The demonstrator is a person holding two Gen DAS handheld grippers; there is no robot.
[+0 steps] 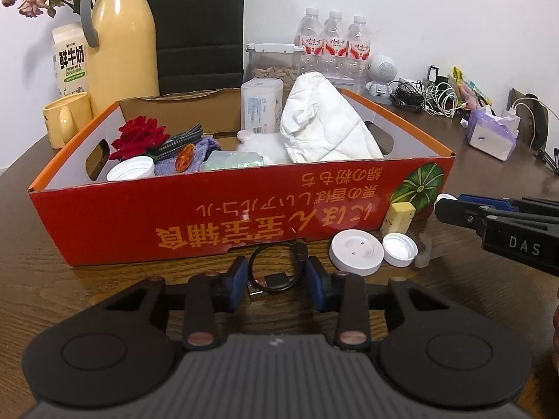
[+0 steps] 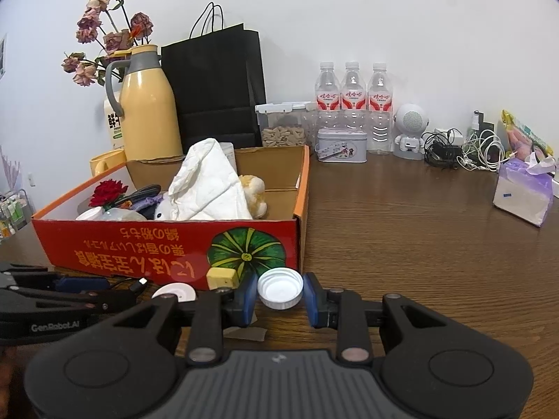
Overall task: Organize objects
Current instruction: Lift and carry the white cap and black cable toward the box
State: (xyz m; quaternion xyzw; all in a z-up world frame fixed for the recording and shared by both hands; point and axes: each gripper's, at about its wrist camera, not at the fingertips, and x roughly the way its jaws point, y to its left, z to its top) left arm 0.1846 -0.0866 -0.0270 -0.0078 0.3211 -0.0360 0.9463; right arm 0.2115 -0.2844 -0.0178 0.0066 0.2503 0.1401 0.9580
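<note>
A red cardboard box (image 1: 209,216) holds a red rose (image 1: 141,136), a white cloth (image 1: 325,122) and other small items. In front of it on the table lie a coiled black cable (image 1: 276,269), a white round disc (image 1: 356,251), a white bottle cap (image 1: 400,249) and a yellow block (image 1: 398,218). My left gripper (image 1: 277,284) is open, its fingers either side of the cable. My right gripper (image 2: 279,298) is open with the white cap (image 2: 279,288) between its fingers, not clamped. The box (image 2: 167,248) stands just beyond it.
Behind the box stand a yellow thermos (image 1: 120,35), a milk carton (image 1: 70,59), a yellow mug (image 1: 66,118), a black paper bag (image 2: 213,87), three water bottles (image 2: 353,94) and a metal tin (image 2: 340,145). A tissue pack (image 2: 522,192) and tangled cables (image 2: 464,150) lie at right.
</note>
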